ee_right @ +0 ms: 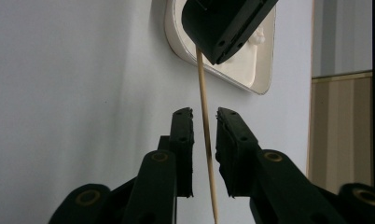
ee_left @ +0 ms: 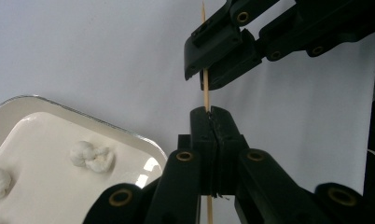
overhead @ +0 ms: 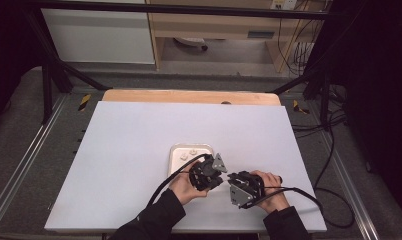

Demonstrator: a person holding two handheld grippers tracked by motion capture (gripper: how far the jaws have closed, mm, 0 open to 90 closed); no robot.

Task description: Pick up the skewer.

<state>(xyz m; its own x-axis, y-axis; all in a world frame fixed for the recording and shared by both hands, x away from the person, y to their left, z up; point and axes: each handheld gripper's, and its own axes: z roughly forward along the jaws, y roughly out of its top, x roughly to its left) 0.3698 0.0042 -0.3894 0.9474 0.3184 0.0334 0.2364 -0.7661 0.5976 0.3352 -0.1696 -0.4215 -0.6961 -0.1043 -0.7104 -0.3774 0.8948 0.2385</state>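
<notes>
Both hands meet low over the table (overhead: 139, 150): left hand-held gripper (ee_left: 212, 122) clamps the skewer (ee_left: 205, 88); right hand-held gripper (ee_right: 204, 122) straddles it, pads just clear.

We are in what looks like a lab or recording workspace rather than a home. Our worktop (overhead: 139, 150) is a plain pale sheet laid over a wooden board (overhead: 189, 96), boxed in by a black metal frame (overhead: 49, 85) with rails (overhead: 19, 165) running along both sides on grey carpet. Loose black cables (overhead: 329, 150) trail across the floor at the right, more hang by a wall socket (overhead: 283, 4), and bare plywood shelving (overhead: 214, 25) stands behind.
</notes>
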